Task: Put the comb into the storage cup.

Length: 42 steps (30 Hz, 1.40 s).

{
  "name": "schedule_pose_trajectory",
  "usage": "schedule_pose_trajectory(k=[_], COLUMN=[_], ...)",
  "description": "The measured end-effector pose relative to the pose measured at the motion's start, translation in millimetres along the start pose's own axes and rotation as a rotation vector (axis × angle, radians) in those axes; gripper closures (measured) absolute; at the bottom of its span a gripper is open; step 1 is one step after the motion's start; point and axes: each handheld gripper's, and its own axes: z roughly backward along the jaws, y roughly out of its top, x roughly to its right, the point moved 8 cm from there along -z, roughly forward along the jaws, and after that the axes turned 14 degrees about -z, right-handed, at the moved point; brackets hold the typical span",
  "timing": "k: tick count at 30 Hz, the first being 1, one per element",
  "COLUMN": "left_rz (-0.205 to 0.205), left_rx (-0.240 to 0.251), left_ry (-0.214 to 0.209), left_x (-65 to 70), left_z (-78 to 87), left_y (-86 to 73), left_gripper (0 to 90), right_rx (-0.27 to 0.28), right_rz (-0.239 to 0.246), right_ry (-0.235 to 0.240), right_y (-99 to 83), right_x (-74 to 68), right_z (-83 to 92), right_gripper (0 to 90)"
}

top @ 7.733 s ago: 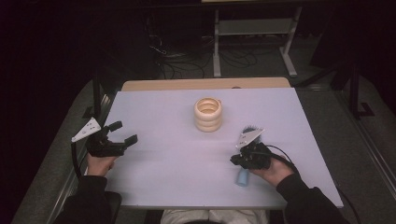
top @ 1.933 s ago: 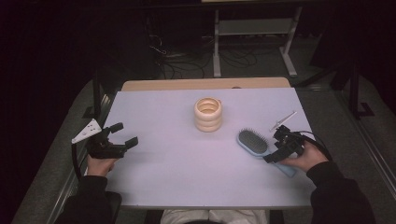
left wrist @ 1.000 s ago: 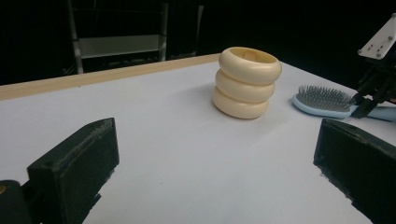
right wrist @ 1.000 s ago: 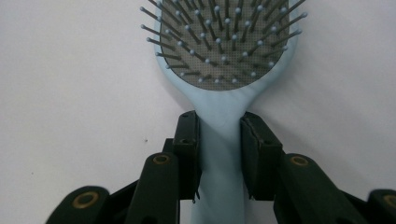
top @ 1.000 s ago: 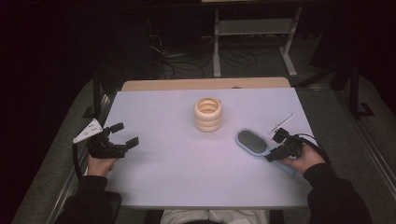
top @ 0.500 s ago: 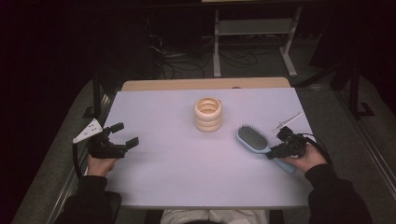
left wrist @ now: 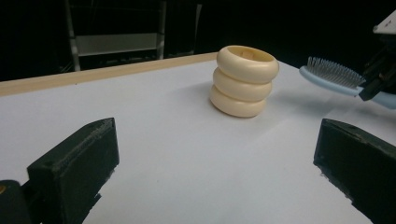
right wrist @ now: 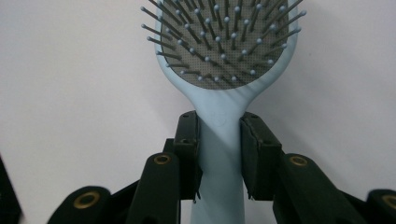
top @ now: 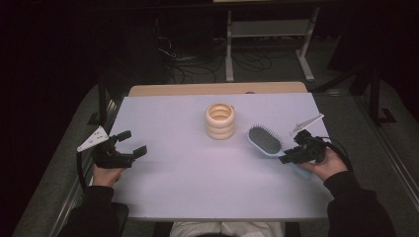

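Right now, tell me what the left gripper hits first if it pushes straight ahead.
Probably the cream ring holder: it stands ahead of the open left gripper, slightly right of centre, across bare table. Depth is uncertain.

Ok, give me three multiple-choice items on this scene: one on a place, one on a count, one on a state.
1. Where is the hairbrush relative to the ring stack in the high view?
A. left of it
B. right of it
C. on top of it

2. How many rings are in the stack?
A. two
B. three
C. five

3. What is the right gripper doing?
A. clamping the brush handle
B. standing open over the table
C. gripping the stack

Key: B, the brush shows right of the stack; B, three cream rings show; A, both jaws press the blue handle.
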Motion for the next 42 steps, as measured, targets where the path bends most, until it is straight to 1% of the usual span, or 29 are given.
schedule_pose_trajectory(k=[1,2,3,5,10,11,12,13,14,16,20,26,29,33,35,37,39,41,42], left_rz=[-0.008,-0.008,-0.014,-0.014,-0.017,-0.022,-0.027,-0.032,-0.031,-0.026,-0.032,-0.020,-0.025,-0.026,-0.030,-0.038,-0.038,-0.038,-0.038], left_rx=[-0.016,-0.016,-0.024,-0.017,-0.004,-0.002,-0.005,-0.008,-0.008,-0.006,0.000,0.008,-0.003,0.002,0.002,0.002,0.002,-0.017,-0.017], left_ry=[-0.007,-0.007,-0.020,-0.029,-0.035,-0.037,-0.039,-0.048,-0.050,-0.045,-0.028,-0.023,-0.015,-0.017,-0.020,-0.023,-0.023,-0.035,-0.035], left_x=[2.0,2.0,4.6,6.7,8.3,8.8,9.7,10.4,9.9,8.6,5.4,2.5,0.6,0.6,0.7,1.3,1.6,2.3,2.3], left_z=[-1.9,-1.9,-3.6,-4.1,-3.8,-3.5,-2.9,-1.1,-0.5,0.8,2.5,3.4,2.6,0.5,-0.2,-2.4,-3.5,-8.1,-8.1], left_y=[-1.7,-1.7,-2.2,-0.9,1.9,2.5,2.8,3.2,3.3,4.3,7.8,11.8,12.3,15.8,16.9,21.3,22.9,27.1,27.1], left_gripper=[0.0,0.0,0.0,0.0,0.0,0.0,0.0,0.0,0.0,0.0,0.0,0.0,0.0,0.0,0.0,0.0,0.0,0.0,0.0], right_rx=[0.012,0.015,0.014,0.014,0.023,0.026,0.026,0.025,0.028,0.031,0.039,0.055,0.054,0.064,0.066,0.070,0.075,0.070,0.070], right_rz=[0.008,0.010,0.013,0.020,0.035,0.044,0.044,0.054,0.062,0.072,0.090,0.114,0.126,0.148,0.150,0.161,0.168,0.181,0.181], right_ry=[-0.003,0.003,0.003,0.001,-0.001,0.002,0.002,0.003,0.005,0.002,0.006,0.011,0.012,0.015,0.012,0.011,0.010,0.007,0.007], right_y=[2.5,3.2,3.6,4.5,9.9,14.0,14.0,18.0,20.5,25.3,35.1,48.7,54.2,62.5,64.5,70.5,72.8,77.9,77.9], right_x=[-2.2,-3.2,-3.7,-4.9,-8.4,-11.5,-11.5,-15.4,-17.3,-21.3,-29.2,-40.1,-45.1,-52.1,-53.9,-58.4,-59.8,-64.6,-64.6], right_z=[3.3,4.4,5.4,7.3,12.8,15.6,15.6,18.3,19.2,21.1,24.4,26.3,26.5,28.1,28.7,30.5,30.8,31.8,31.8], right_gripper=[69.0,69.0,69.0,69.0,69.0,69.0,69.0,69.0,69.0,69.0,69.0,69.0,69.0,69.0,69.0,69.0,69.0,69.0,69.0])
